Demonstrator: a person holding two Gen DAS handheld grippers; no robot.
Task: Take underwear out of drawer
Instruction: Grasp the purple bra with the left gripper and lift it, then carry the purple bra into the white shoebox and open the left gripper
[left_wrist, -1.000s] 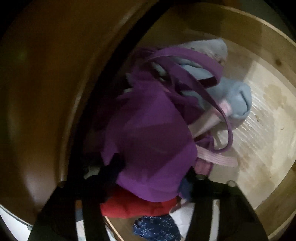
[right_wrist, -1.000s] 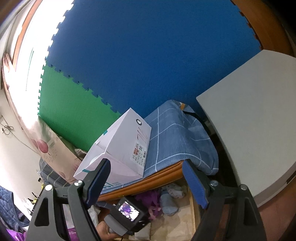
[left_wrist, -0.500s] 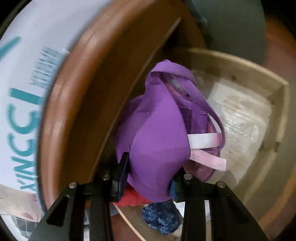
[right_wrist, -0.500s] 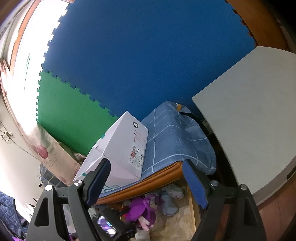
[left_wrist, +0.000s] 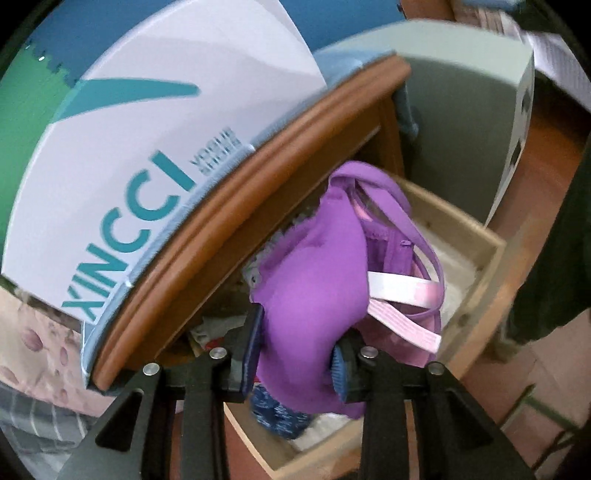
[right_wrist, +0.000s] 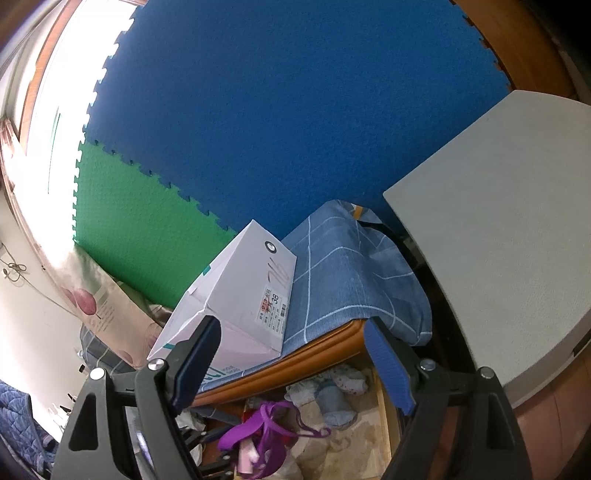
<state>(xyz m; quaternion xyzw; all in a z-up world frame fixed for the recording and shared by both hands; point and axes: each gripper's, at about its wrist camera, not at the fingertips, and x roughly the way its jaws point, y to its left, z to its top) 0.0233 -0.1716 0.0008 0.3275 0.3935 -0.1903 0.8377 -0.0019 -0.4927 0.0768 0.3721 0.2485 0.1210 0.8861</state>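
A purple bra is pinched by its cup in the nearly closed left claw, above the open drawer. It is judged light, soft and limp; trailing straps may snag. The right claw is held wide open, empty.

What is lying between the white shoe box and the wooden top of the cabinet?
A blue checked cloth lies there: the white shoe box rests on it, and it drapes over the cabinet top's wooden edge. The right wrist view shows this best.
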